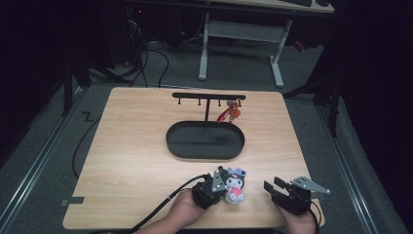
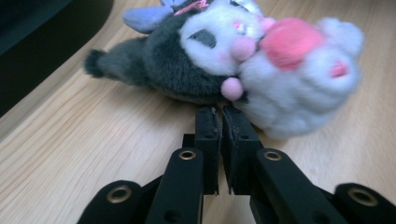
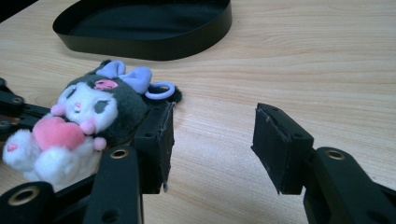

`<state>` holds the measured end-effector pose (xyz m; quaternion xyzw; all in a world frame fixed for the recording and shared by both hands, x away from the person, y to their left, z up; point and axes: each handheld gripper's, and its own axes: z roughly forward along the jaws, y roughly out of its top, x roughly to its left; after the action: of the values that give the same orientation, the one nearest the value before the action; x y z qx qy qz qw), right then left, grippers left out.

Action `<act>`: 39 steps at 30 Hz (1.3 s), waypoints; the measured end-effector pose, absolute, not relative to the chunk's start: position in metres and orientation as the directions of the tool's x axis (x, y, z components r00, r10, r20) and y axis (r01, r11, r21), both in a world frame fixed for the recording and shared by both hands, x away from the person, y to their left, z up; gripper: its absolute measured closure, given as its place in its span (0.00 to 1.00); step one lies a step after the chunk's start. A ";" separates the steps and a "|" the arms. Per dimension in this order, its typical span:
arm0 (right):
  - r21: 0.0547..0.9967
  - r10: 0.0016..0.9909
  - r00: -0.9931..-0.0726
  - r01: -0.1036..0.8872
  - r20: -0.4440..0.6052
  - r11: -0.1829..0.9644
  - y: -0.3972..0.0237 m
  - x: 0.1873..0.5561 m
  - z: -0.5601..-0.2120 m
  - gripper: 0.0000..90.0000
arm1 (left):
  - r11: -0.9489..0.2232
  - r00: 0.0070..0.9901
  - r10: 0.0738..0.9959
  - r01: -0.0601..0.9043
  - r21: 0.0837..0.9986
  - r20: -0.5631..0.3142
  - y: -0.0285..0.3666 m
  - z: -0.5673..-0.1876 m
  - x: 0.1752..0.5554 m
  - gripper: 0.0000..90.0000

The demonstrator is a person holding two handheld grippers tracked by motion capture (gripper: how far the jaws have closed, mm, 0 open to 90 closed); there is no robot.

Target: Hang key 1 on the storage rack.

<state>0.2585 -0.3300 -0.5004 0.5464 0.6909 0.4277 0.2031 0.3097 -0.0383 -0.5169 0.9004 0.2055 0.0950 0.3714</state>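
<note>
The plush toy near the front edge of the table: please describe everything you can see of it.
The small soft plush toy has a dark grey hood, a white face with closed eyes and pink cheeks, a lilac bow, a pale loop ring at its head and a white fluffy body hugging a pink heart. It lies on the light wooden table, in front of the black oval tray. The left gripper, jaws closed, meets its underside; whether it pinches fabric is unclear.

High view: overhead, person's side, facing forward and down on whole table [image 1: 136, 146]. Left gripper view: low, very near plush [image 2: 261, 60]. Right gripper view: low, faces tray [image 3: 140, 28], near. All three share plush; high and right share tray.
</note>
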 end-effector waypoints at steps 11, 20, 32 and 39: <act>0.808 0.930 -0.317 0.587 0.188 0.037 -0.329 0.260 -0.502 0.54 | -0.660 0.921 0.391 0.279 0.697 0.002 -0.060 -0.518 0.300 0.78; 0.794 0.934 -0.311 0.606 0.178 0.051 -0.332 0.260 -0.509 0.51 | -0.648 0.896 0.441 0.276 0.710 0.054 0.013 -0.519 0.303 0.60; 0.761 0.952 -0.295 0.635 0.079 0.134 -0.326 0.268 -0.519 0.35 | -0.466 0.641 0.760 0.422 0.778 0.108 0.179 -0.515 0.350 0.36; 0.757 0.958 -0.280 0.638 0.059 0.140 -0.319 0.272 -0.516 0.35 | -0.395 0.590 0.805 0.458 0.797 0.060 0.198 -0.515 0.360 0.30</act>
<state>0.2723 -0.3188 -0.5156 0.5544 0.7196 0.3498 0.2289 0.3595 0.1978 -0.5150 0.8040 0.3927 0.2256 0.3853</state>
